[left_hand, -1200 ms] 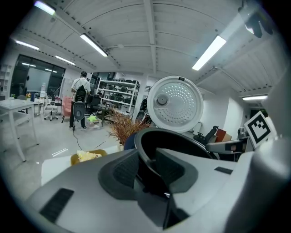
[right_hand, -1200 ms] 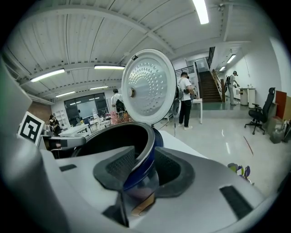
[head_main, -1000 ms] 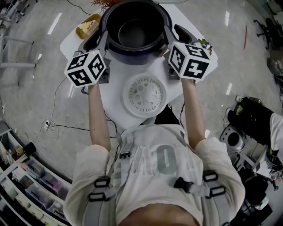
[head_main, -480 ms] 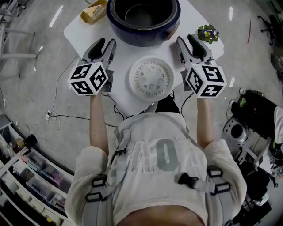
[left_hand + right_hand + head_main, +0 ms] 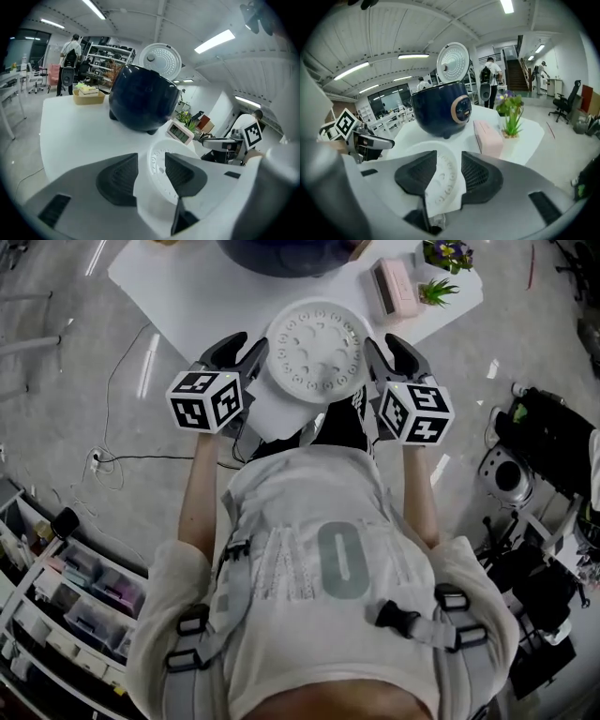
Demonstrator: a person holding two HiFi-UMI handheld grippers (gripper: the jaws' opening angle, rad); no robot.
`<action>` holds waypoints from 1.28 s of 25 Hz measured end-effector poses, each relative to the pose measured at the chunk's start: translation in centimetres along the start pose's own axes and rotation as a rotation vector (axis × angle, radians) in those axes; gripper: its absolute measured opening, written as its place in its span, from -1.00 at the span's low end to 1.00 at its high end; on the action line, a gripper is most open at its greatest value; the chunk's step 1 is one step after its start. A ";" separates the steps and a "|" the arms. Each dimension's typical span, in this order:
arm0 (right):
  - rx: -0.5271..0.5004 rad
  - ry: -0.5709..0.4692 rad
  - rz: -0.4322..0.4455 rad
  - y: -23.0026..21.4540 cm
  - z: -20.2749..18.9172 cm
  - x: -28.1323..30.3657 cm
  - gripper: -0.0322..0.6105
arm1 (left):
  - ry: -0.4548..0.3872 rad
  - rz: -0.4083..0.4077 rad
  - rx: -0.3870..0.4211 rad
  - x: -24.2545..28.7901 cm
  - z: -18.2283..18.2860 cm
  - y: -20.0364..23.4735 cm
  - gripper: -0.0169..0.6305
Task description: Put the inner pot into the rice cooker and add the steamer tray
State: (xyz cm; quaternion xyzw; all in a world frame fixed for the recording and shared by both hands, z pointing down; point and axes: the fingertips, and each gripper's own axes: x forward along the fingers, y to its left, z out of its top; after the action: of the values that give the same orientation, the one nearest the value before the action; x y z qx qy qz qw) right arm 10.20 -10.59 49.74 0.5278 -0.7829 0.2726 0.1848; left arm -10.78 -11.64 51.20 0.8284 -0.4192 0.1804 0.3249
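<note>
The white steamer tray (image 5: 314,351) lies flat at the near edge of the table (image 5: 187,287), and the dark blue rice cooker (image 5: 281,254) stands at the far side. The left gripper (image 5: 242,346) straddles the tray's left rim; its jaws have just been opening and stand partly apart without pressing on it. The right gripper (image 5: 389,345) straddles the right rim, also partly open and gripping nothing.

Steamer tray (image 5: 314,350): white, round, perforated, lying flat on the counter (image 5: 216,296). Its opposite rims reach into the gaps between the left fingers (image 5: 117,178) and the right fingers (image 5: 480,176). Rice cooker (image 5: 143,98): dark blue, lid raised, standing upright well beyond both pairs of fingers.
</note>
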 end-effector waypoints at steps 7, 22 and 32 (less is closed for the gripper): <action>0.150 0.070 0.004 -0.9 -5.4 0.8 -0.34 | 0.069 0.003 -0.035 1.2 -3.2 -0.2 -0.44; 0.214 0.127 0.046 -1.1 -7.5 1.8 -0.47 | 0.116 0.029 -0.059 2.6 -4.2 -0.8 -0.49; 0.269 0.120 0.071 -1.1 -7.5 2.0 -0.61 | 0.136 0.072 -0.027 2.8 -4.4 -0.2 -0.69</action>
State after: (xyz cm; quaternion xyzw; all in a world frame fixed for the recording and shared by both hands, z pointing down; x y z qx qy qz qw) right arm 10.53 -7.66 57.02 0.5023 -0.7451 0.4126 0.1491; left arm -9.14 -10.12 55.89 0.7941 -0.4282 0.2423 0.3568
